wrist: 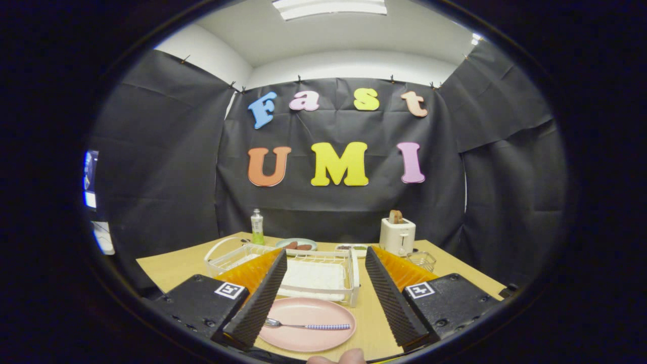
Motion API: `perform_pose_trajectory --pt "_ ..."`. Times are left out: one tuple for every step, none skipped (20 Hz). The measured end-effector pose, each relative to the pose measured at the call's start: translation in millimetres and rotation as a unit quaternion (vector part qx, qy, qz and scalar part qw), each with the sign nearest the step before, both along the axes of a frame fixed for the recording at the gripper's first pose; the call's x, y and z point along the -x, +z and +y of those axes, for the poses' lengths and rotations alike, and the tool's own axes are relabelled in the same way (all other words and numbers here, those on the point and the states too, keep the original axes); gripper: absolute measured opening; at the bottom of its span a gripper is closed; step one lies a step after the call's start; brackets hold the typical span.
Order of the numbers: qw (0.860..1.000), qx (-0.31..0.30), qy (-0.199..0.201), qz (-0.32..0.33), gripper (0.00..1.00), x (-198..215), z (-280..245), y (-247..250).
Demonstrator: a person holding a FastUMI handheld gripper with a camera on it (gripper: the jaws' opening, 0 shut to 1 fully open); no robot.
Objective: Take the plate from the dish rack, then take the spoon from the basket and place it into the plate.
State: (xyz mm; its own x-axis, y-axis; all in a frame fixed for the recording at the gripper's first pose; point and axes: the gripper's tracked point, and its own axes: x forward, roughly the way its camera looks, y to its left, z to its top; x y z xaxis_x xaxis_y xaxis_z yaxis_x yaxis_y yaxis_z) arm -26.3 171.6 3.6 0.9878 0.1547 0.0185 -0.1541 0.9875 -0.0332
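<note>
A pink oval plate (308,333) lies flat on the wooden table between my two fingers. Across it lies a spoon (307,326), its metal bowl toward the left finger and its blue-and-white checked handle pointing right. My gripper (326,260) is open, its black ribbed fingers spread wide with nothing between the pads. Just beyond the plate stands the white wire dish rack (323,273), with a white mat in its bottom. A white basket (230,255) with a loop handle sits to the rack's left, partly hidden behind the left finger.
At the table's back stand a green-and-white bottle (257,227), a small plate with brown food (297,245), another small dish (354,248), a white toaster (397,235) with toast in it, and a clear glass container (422,259). A person's fingertips (336,358) show below the plate.
</note>
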Motion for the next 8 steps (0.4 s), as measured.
perform_pose_trajectory --pt "1.000 0.003 -0.003 -0.004 1.00 1 0 0" --pt "1.000 0.004 -0.004 -0.005 1.00 0 1 1" --pt "1.000 0.003 -0.002 -0.005 1.00 0 4 0" --pt "1.000 0.004 0.000 -0.004 1.00 -1 8 1" --pt "1.000 0.005 0.001 -0.004 1.00 -1 8 1" --pt "1.000 0.004 0.002 -0.005 1.00 -1 10 2" --pt "1.000 0.004 0.003 -0.005 1.00 -1 12 1" --pt "1.000 0.005 0.003 -0.005 1.00 -2 12 2"
